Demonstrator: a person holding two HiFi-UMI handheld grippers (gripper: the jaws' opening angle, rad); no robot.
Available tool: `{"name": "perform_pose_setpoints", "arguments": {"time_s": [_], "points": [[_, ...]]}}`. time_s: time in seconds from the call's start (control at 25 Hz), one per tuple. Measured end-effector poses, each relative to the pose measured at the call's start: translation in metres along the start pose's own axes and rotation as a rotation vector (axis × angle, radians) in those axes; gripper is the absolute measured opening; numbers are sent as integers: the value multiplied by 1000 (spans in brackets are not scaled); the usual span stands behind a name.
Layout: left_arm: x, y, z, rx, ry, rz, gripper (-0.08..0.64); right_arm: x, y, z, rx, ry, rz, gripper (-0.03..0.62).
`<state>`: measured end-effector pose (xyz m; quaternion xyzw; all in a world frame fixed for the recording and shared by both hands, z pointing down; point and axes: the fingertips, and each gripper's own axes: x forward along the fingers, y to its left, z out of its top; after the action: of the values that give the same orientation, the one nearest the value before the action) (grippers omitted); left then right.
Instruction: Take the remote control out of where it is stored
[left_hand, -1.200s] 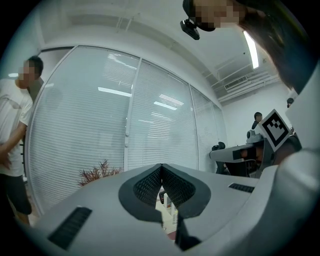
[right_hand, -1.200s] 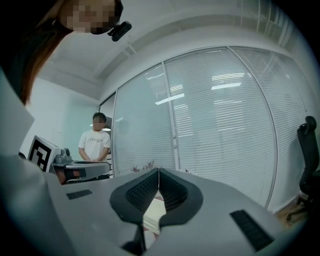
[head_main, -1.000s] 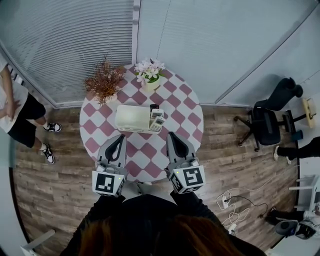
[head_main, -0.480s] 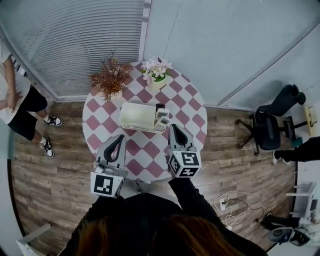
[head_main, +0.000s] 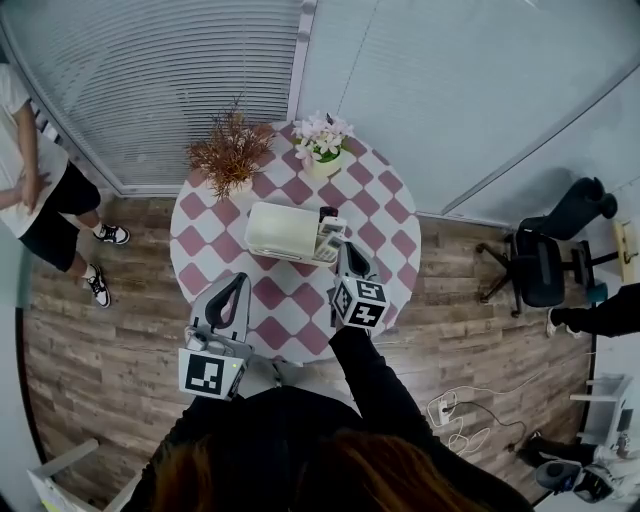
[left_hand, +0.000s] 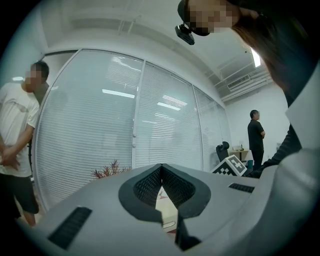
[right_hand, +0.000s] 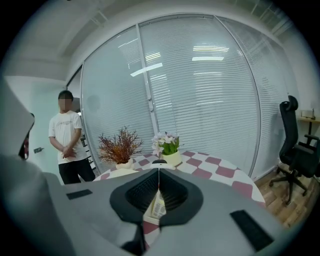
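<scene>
Round checked table (head_main: 290, 300), boxy holder (head_main: 282, 230) — slatted blinds (head_main: 150, 70)

Both units had the same build: left claw (head_main: 240, 279) and right claw (head_main: 345, 250) had light grey moulded shells tapering to a rounded point, each with a black-lined teardrop cut-out down the middle. At the rear of each sat a marker cube, left one (head_main: 213, 372) and right one (head_main: 360, 302), with white faces and black square patterns. In the left gripper view the pads (left_hand: 147, 186) were black with a fine gridded texture. It was the same in the right gripper view (right_hand: 140, 193). Short black ribbed inserts (right_hand: 248, 230) were set into the grey shell either side. The operator wore a black long-sleeved top, with the sleeve (head_main: 362, 375) running up to the right cube.
</scene>
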<state>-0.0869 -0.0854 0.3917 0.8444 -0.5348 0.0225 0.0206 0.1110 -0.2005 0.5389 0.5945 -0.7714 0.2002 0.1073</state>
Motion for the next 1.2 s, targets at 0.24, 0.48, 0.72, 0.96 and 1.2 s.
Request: {"name": "perform_pose_setpoints", "arguments": {"time_s": [0.24,0.48,0.72,0.96,1.2], "points": [[-2,-1,-4,-6,2,-14,6,22,-6,-24,16,46,-27,15],[-3,0,-8,-13,13,-30,6,33,-12,-39,34,66,-66,52],[-4,0,-10,-15,17,-48,6,44,-17,-52,84,93,-114,198],[-5,4,-13,-22,30,-56,6,59,-17,-57,112,105,-161,247],[-6,12,-18,-19,46,-53,6,68,-20,-57,129,110,-187,252]]}}
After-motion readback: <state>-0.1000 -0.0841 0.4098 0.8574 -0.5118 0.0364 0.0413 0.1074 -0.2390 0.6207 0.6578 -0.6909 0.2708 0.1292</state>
